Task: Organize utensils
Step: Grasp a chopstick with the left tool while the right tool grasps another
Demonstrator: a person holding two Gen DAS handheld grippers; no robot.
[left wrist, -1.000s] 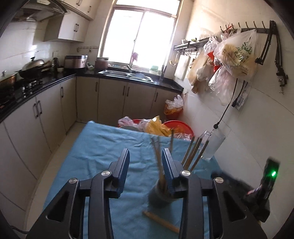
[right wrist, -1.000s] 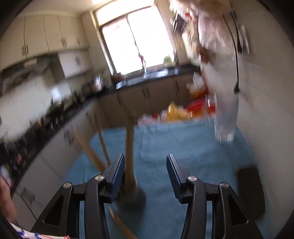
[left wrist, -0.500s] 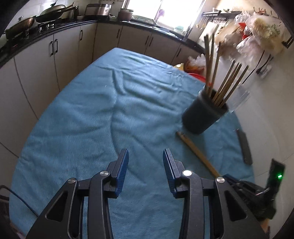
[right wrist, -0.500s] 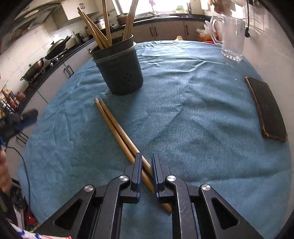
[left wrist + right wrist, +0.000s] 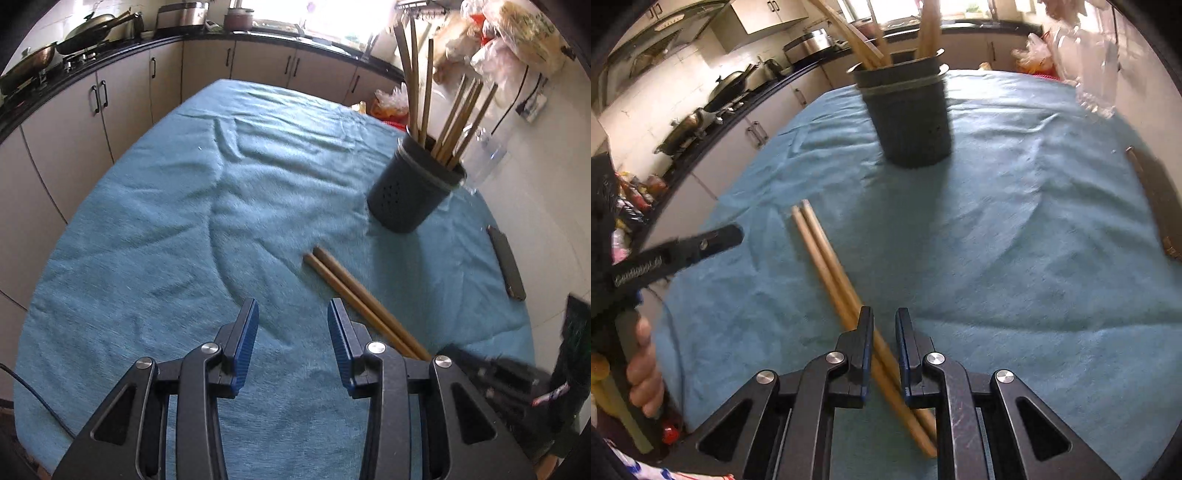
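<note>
Blue terry cloth [image 5: 155, 229] is covering the whole table, wrinkled toward its far side, and the left gripper [image 5: 292, 343] is hovering over a bare stretch of it with its blue-padded fingers spread wide and nothing between them. Just right of that gripper a pair of wooden chopsticks [image 5: 354, 291] is lying side by side on the cloth, their blunt ends pointing toward the dark grey utensil holder [image 5: 413, 192], which is standing upright farther back and right with a bundle of chopsticks [image 5: 458, 118] leaning out of its mouth. Beyond the holder a clear glass pitcher [image 5: 484, 158] is sitting near the wall, and a flat dark slab [image 5: 506, 262] is lying at the cloth's right edge. Seen from the right wrist, the right gripper [image 5: 884, 332] is sitting low over the near part of the loose pair [image 5: 827, 262] — its jaws drawn close with a narrow gap, one stick running between them, though whether they are actually pinching it I cannot tell.
</note>
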